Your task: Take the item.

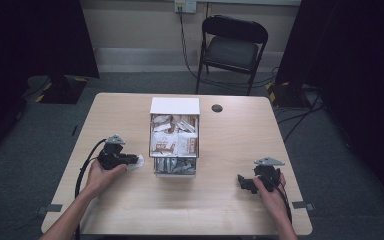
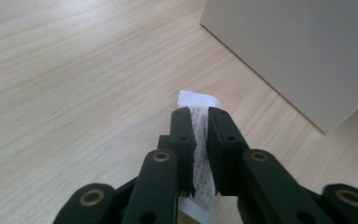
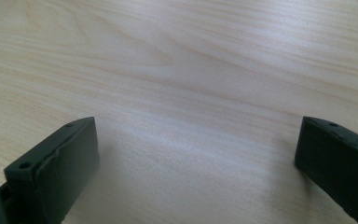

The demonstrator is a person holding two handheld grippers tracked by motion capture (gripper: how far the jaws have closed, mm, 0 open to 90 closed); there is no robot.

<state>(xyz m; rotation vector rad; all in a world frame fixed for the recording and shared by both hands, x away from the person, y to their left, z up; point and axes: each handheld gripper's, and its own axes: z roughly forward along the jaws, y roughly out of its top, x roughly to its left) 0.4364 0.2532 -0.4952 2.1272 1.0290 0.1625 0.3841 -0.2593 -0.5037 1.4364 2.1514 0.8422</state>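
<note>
A white box (image 1: 174,106) stands mid-table, its compartments packed with several white and brown sachets (image 1: 174,141) and, at the front, silvery ones (image 1: 175,166). Left of it my left gripper (image 1: 131,160) is shut on a white printed sachet (image 1: 137,162). In the left gripper view that sachet (image 2: 200,135) stands on edge between the jaws of my left gripper (image 2: 200,114), its top poking past them, and the box wall (image 2: 298,51) rises to the right. My right gripper (image 1: 242,181) rests low at the table's right, open with bare wood between its fingers (image 3: 60,158).
The wooden table (image 1: 130,210) has a round dark cable hole (image 1: 217,108) behind the box. A black folding chair (image 1: 232,50) stands beyond the far edge, with cables on the grey floor. Dark curtains flank the room.
</note>
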